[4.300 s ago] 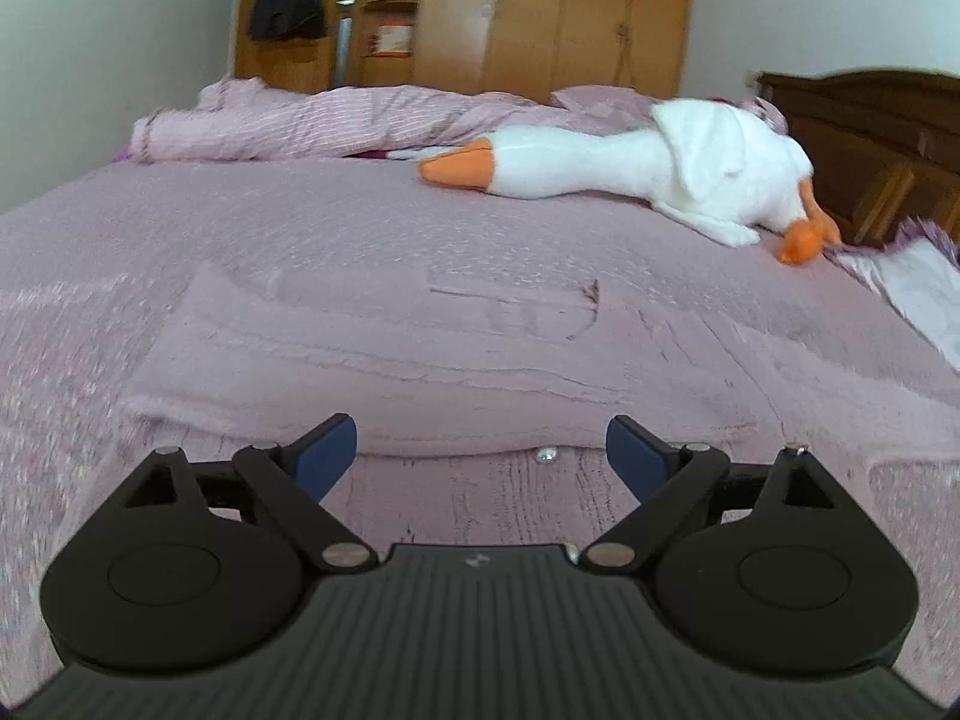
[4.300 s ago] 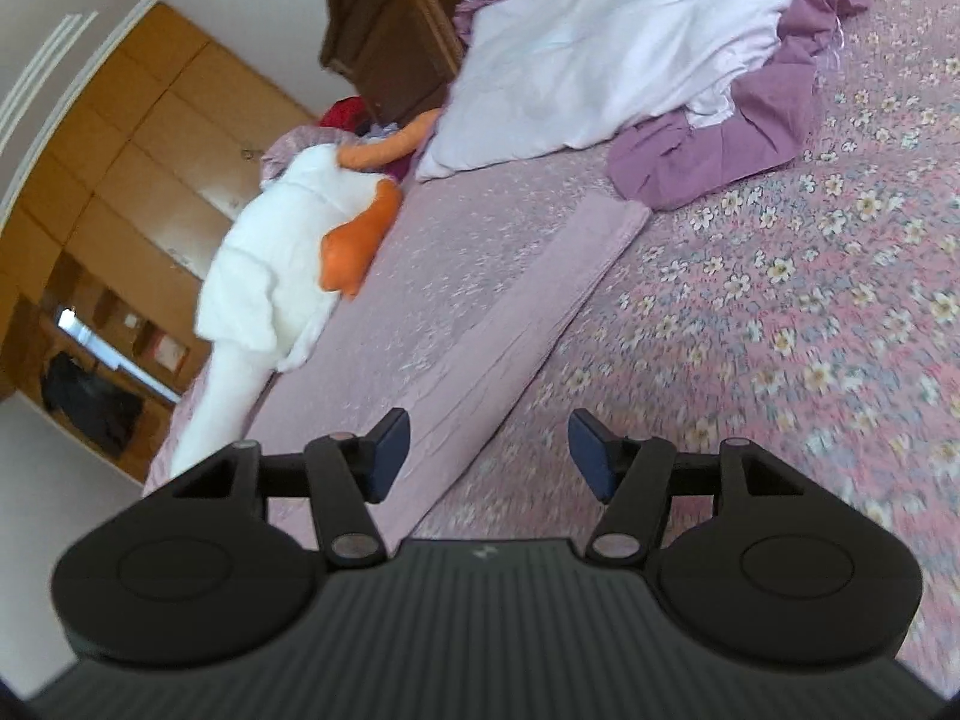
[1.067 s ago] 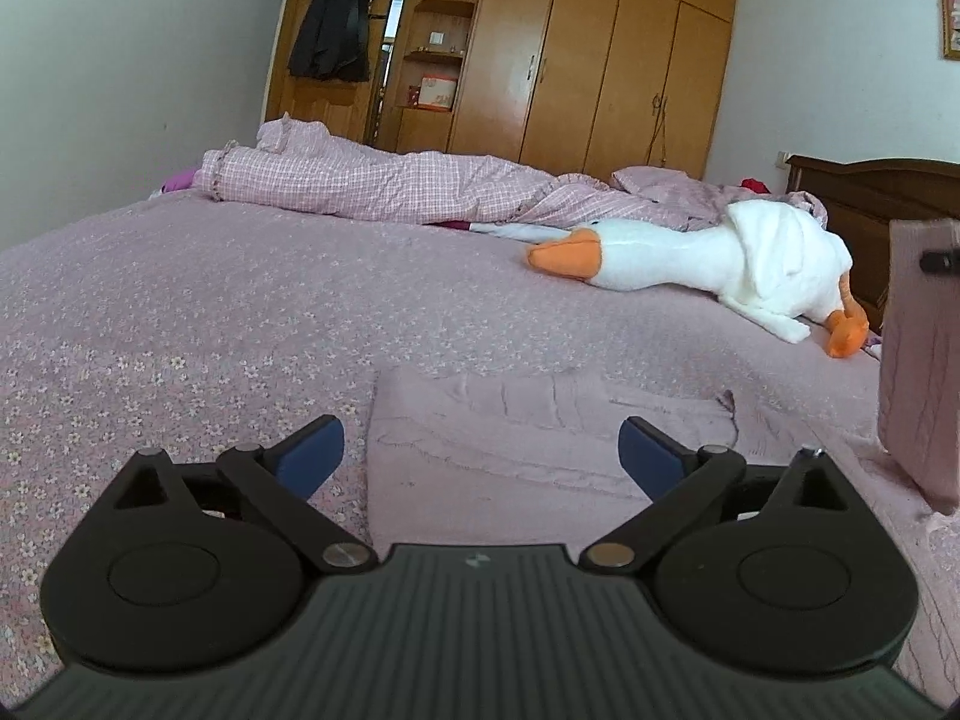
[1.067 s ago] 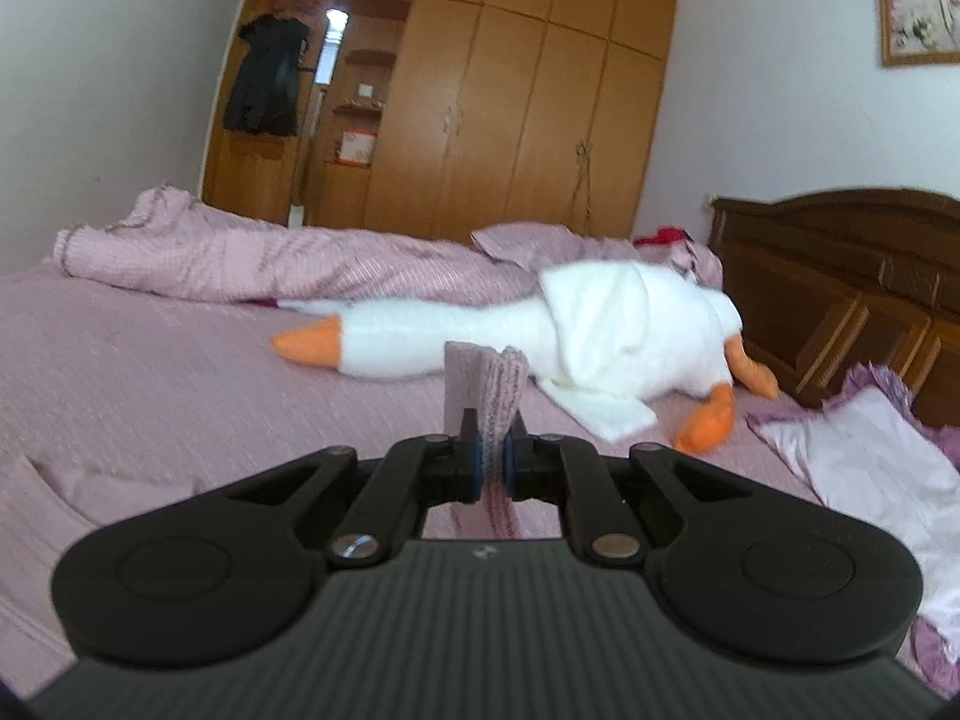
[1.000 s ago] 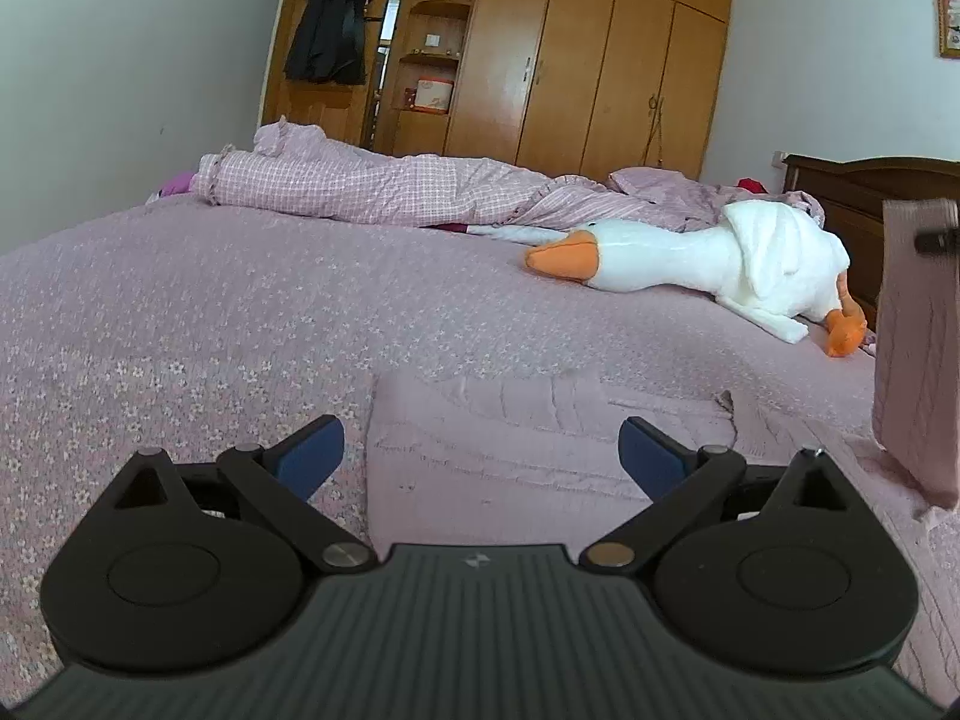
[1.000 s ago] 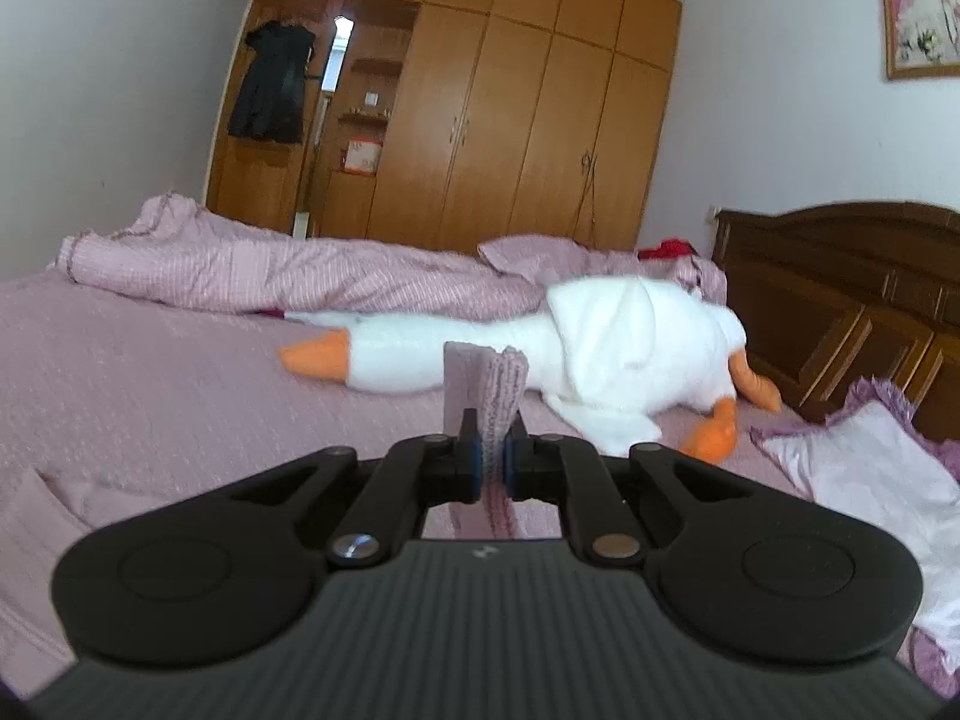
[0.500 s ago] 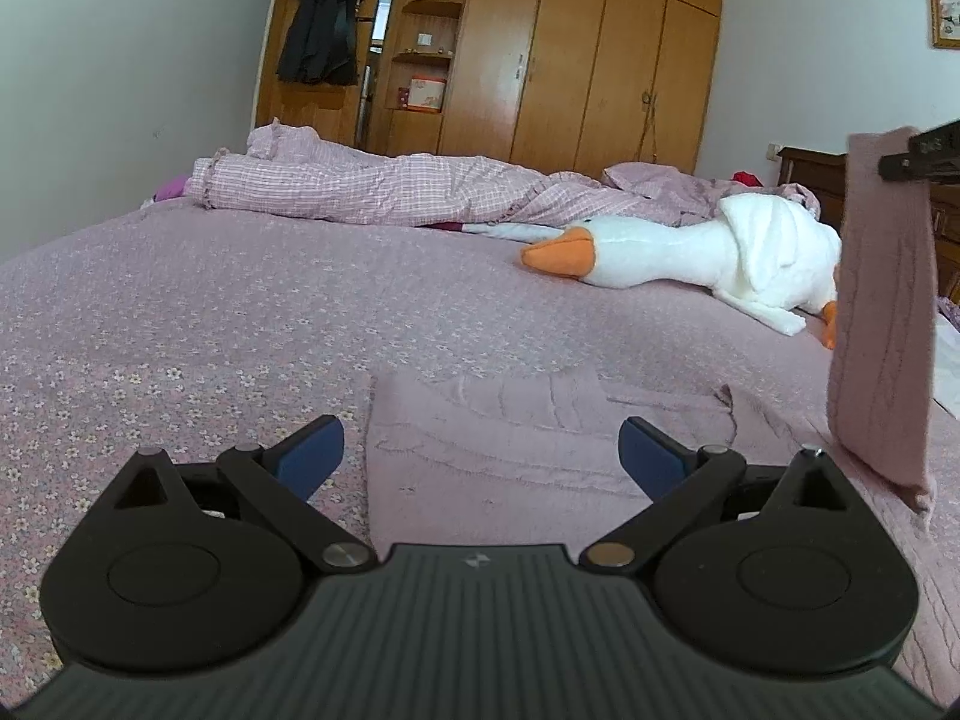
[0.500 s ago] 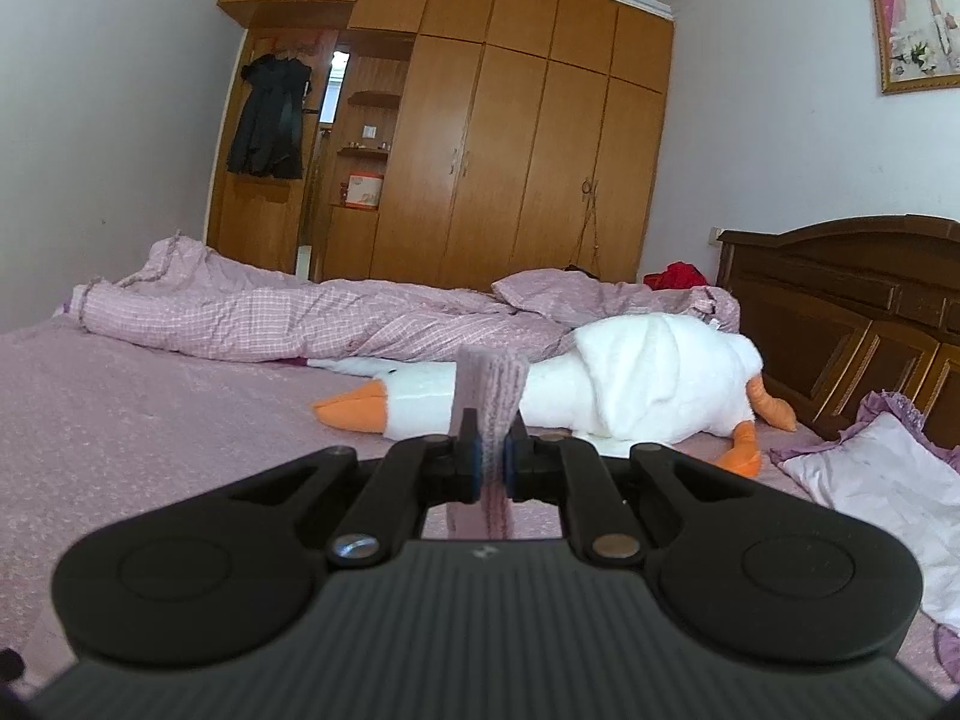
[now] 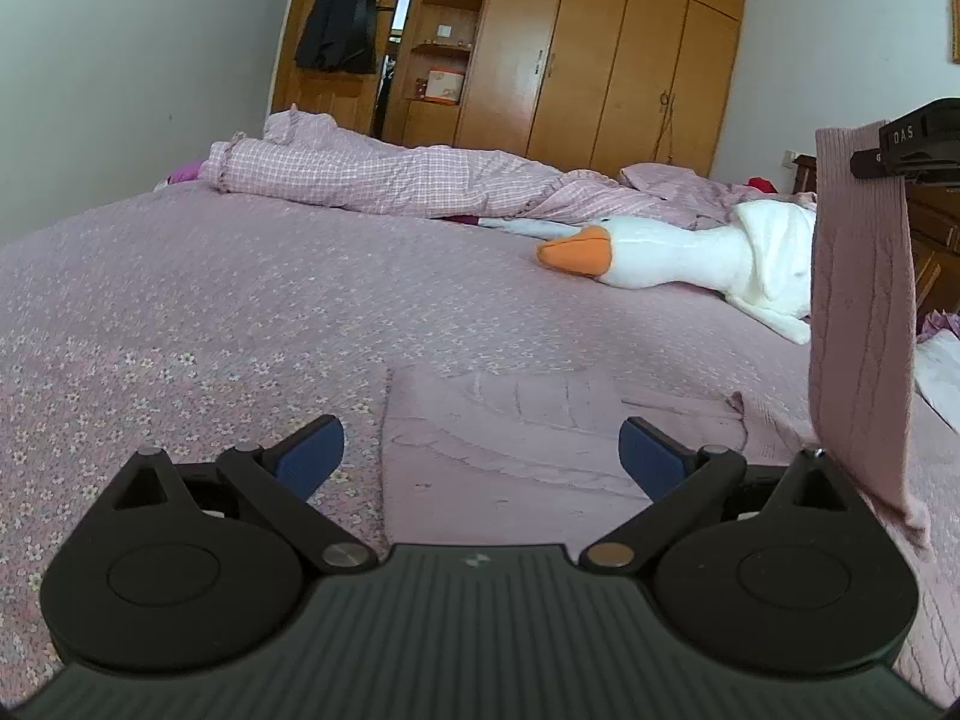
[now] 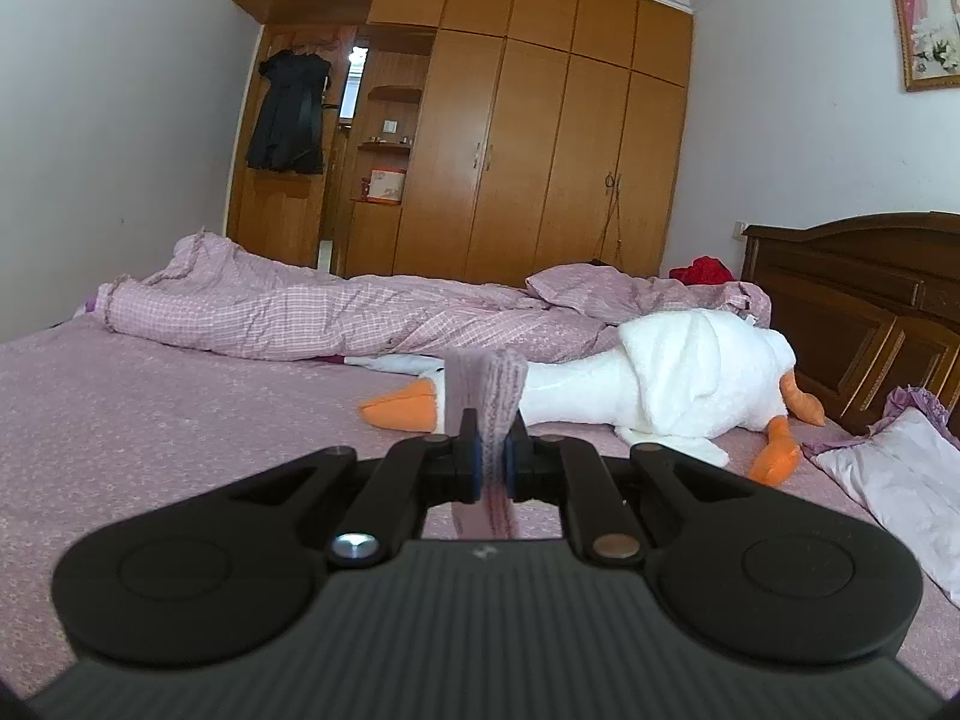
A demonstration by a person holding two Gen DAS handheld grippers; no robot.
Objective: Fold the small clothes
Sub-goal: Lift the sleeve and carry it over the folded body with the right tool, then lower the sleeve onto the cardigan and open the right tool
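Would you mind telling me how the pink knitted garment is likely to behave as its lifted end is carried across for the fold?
Probably floppy: the pink knitted garment hangs straight down from the right gripper, its lower part flat on the bed. Likely light, since a narrow pinch lifts the end. The knit looks unlikely to slip, bunched between the closed fingers.

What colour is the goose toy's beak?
Orange. The plush goose's beak shows best in the left wrist view, lying on the bed beside its white neck.

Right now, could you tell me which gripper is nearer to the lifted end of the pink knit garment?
Right. The right gripper is shut on the pink knit garment; the left gripper hovers open beside it.
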